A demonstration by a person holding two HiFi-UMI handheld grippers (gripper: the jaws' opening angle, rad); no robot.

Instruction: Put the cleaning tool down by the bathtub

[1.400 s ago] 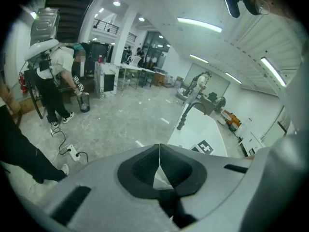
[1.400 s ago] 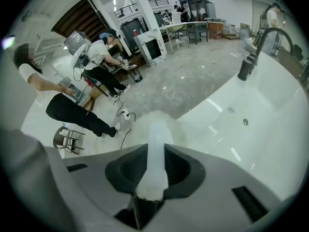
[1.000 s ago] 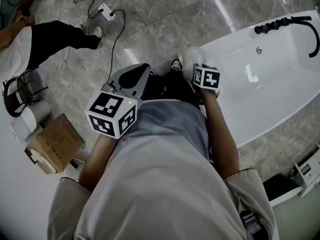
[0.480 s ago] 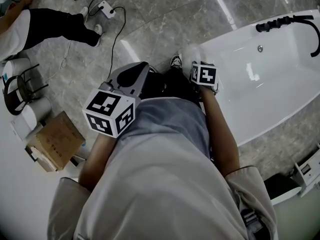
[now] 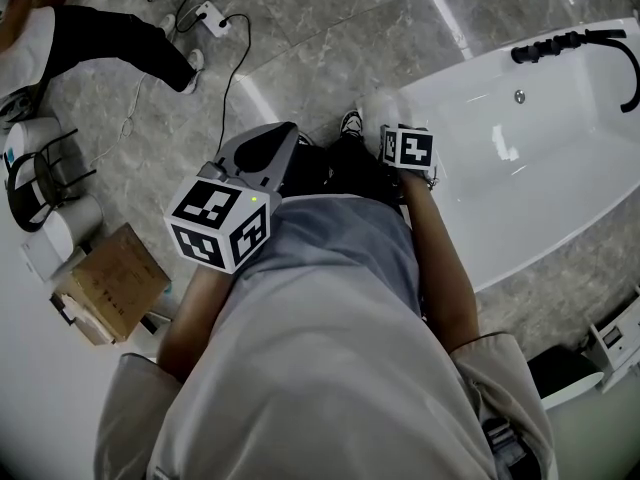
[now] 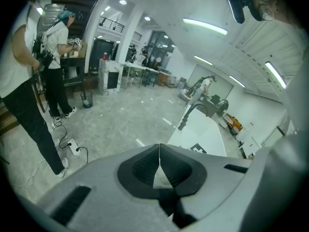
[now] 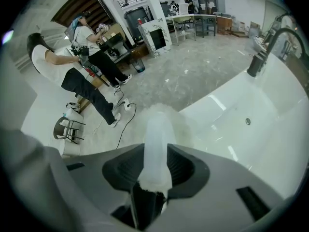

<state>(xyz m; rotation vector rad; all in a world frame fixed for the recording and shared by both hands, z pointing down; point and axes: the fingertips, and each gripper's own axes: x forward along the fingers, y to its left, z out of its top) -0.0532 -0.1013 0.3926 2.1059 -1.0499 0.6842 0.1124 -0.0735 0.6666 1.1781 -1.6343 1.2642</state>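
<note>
The cleaning tool (image 7: pixel 157 129) is a pale translucent handle with a fluffy white head (image 5: pixel 375 108). It hangs over the floor at the near end of the white bathtub (image 5: pixel 540 168). My right gripper (image 7: pixel 156 148) points steeply down with the handle between its jaws. The jaws have just been opening, but both pads still lie against the handle and no gap shows. In the head view its marker cube (image 5: pixel 410 148) sits just behind the head. My left gripper (image 6: pixel 159 151) is shut with nothing in it, held over my lap (image 5: pixel 262 153).
A black tap (image 5: pixel 565 46) stands on the tub's far rim. A person in black trousers (image 5: pixel 110 53) stands upper left beside a power strip and cable (image 5: pixel 212 18). A stool (image 5: pixel 40 183) and a cardboard box (image 5: pixel 110 283) are at the left.
The person at upper left has shifted their legs further left. Both grippers and the cleaning tool stay almost where they were.
</note>
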